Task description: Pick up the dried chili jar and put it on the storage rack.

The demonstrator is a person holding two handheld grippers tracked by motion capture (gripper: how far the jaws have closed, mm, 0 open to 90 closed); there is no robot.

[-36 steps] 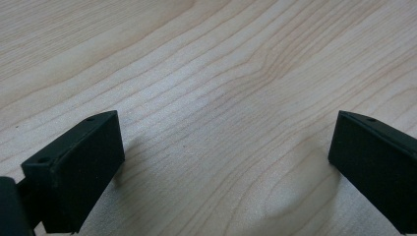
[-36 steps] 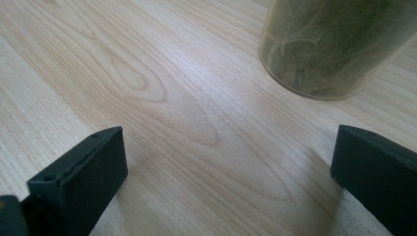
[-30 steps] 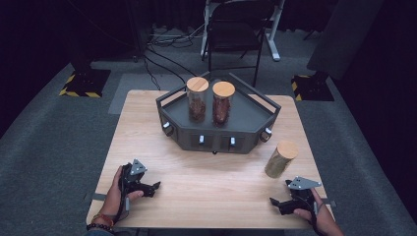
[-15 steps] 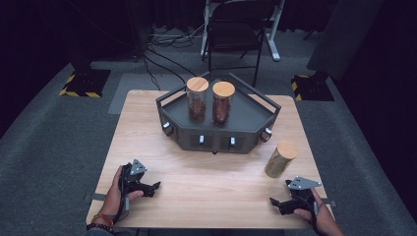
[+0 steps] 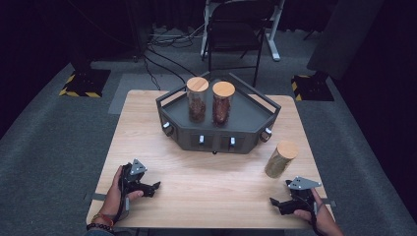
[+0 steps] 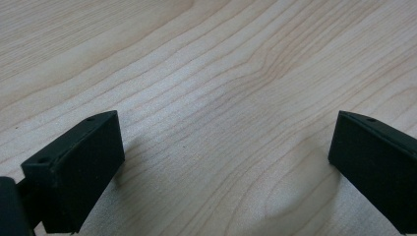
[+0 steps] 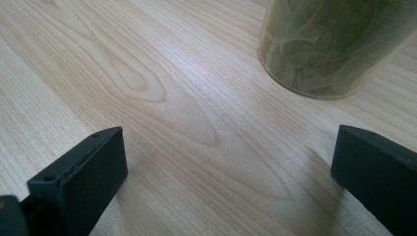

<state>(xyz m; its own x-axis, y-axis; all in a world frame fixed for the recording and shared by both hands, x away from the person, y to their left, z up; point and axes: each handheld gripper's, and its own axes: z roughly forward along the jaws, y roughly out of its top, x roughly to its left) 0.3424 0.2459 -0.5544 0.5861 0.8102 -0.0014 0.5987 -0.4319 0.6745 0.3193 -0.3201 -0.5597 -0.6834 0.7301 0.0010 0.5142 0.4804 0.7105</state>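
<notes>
Hand-held gripper (image 5: 275,202) resting, pale wooden table (image 5: 216,182), dark room

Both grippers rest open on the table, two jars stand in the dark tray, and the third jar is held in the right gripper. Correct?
Not quite. The third jar stands free on the table, beyond the open right gripper, as the high view shows. The rest holds.

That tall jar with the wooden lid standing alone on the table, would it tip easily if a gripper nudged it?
Probably, if pushed high: the jar is tall and narrow. It seems light, since the right gripper view shows dry leaves inside. Its smooth clear wall may be slippery for the right gripper.
</notes>
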